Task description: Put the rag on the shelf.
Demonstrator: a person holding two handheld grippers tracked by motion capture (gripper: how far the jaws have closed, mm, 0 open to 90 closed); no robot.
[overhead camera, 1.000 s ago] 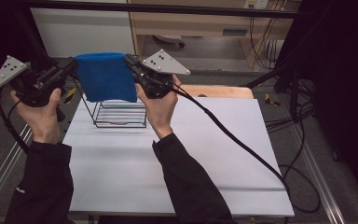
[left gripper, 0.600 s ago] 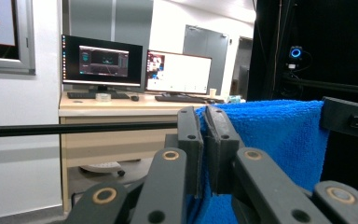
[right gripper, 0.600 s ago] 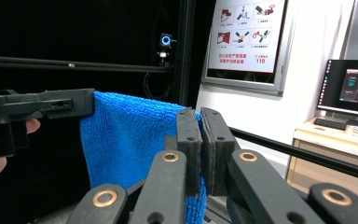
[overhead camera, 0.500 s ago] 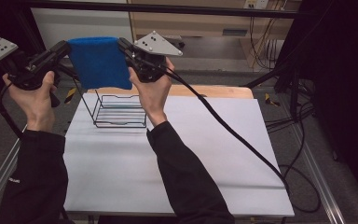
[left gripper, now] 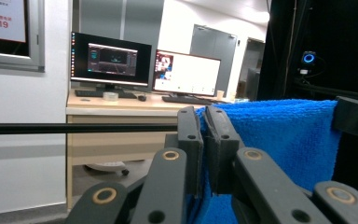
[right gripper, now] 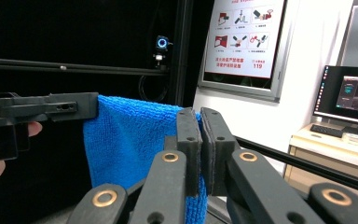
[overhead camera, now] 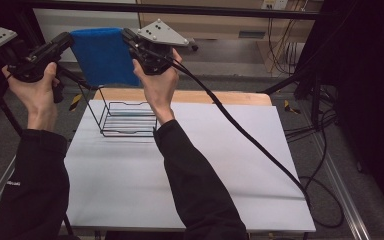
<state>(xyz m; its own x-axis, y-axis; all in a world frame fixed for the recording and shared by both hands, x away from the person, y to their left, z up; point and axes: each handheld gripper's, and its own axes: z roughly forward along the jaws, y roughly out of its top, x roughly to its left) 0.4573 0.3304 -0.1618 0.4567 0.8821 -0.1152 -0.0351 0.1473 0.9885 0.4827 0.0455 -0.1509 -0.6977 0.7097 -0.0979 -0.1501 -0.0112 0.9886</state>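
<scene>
Up above the wire rack on the white table, the blue towel hangs flat, with the left gripper pinching its nine o'clock corner and the right gripper pinching its three o'clock corner.

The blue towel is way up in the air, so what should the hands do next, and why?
Probably lower it toward the wire rack. Both the left gripper and right gripper pinch the blue towel's top corners, and it hangs spread above the rack.
</scene>
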